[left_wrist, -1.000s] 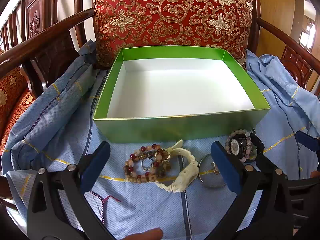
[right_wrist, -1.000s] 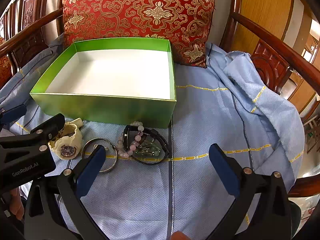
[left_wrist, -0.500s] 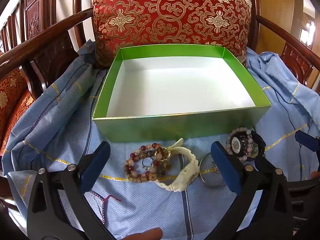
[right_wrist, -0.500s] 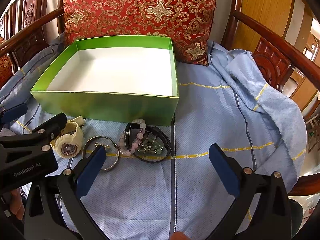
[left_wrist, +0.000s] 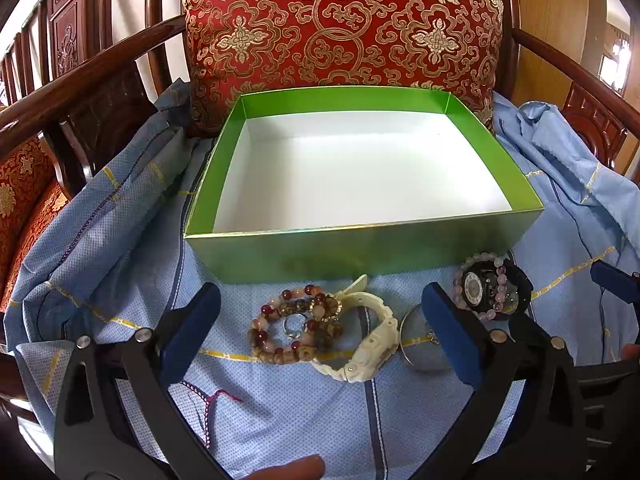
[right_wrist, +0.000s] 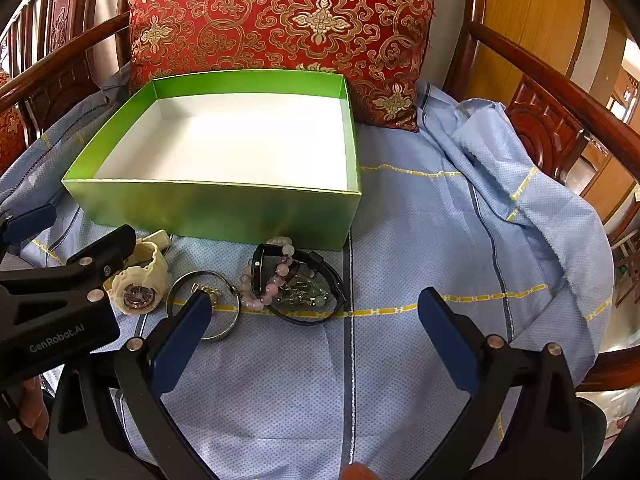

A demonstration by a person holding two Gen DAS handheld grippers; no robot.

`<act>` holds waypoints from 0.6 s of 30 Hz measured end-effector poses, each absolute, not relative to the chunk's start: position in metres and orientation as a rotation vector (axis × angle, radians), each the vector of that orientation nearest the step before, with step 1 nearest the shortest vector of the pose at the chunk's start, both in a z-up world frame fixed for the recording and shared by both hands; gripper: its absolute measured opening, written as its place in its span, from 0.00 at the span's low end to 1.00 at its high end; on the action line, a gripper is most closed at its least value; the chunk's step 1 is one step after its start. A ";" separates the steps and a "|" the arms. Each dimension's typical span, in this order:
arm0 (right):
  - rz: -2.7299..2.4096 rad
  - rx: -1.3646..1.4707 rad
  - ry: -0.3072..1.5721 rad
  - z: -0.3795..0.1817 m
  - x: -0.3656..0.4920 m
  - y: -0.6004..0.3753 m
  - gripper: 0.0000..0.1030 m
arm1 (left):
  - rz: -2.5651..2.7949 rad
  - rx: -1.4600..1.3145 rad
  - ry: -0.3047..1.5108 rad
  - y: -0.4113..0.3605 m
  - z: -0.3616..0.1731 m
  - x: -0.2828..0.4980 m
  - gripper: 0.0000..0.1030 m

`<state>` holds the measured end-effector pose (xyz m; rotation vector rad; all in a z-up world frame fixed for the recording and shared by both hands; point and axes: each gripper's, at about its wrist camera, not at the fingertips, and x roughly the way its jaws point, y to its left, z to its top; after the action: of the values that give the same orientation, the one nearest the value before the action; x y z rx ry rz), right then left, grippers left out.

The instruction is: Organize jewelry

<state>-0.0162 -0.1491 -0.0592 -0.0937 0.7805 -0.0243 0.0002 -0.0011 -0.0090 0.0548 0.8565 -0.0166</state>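
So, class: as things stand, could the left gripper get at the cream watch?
Probably yes: the left gripper, jaws open, faces the cream watch lying uncovered on the blue cloth, though it touches the beaded bracelets.

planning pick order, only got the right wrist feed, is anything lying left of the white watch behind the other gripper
Observer: Yes, a red and brown bead bracelet lies right beside the white watch, on its left.
Operator: anything inside it
Observer: A small silver ring sits inside the bracelet's loop.
Operator: left gripper holding anything
Observer: No, the left gripper is open and empty, with its jaws on either side of the bracelet and watch.
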 end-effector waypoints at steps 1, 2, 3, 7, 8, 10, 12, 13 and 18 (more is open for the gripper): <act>-0.024 -0.094 0.780 -0.059 -0.016 -0.149 0.98 | -0.017 0.055 0.856 -0.001 -0.009 0.000 0.97; -0.023 -0.095 0.781 -0.059 -0.016 -0.149 0.98 | -0.017 0.055 0.856 -0.001 -0.009 0.000 0.97; -0.023 -0.095 0.781 -0.059 -0.016 -0.149 0.98 | -0.016 0.055 0.856 -0.001 -0.009 0.000 0.97; -0.022 -0.095 0.781 -0.060 -0.016 -0.149 0.98 | -0.012 0.053 0.859 0.001 -0.009 0.001 0.97; -0.024 -0.094 0.781 -0.060 -0.016 -0.149 0.98 | -0.012 0.052 0.859 0.001 -0.009 0.002 0.97; -0.023 -0.093 0.781 -0.060 -0.016 -0.149 0.98 | -0.012 0.053 0.860 0.001 -0.009 0.002 0.97; -0.024 -0.094 0.780 -0.061 -0.016 -0.148 0.98 | -0.013 0.055 0.860 0.001 -0.009 0.002 0.97; -0.024 -0.094 0.780 -0.061 -0.016 -0.148 0.98 | -0.013 0.057 0.860 0.001 -0.009 0.002 0.97; -0.030 -0.099 0.778 -0.061 -0.016 -0.148 0.98 | -0.003 0.068 0.854 0.000 -0.008 0.001 0.97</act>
<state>-0.0160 -0.1483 -0.0610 -0.0993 0.7779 -0.0298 0.0011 0.0002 -0.0076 0.0685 0.8537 -0.0027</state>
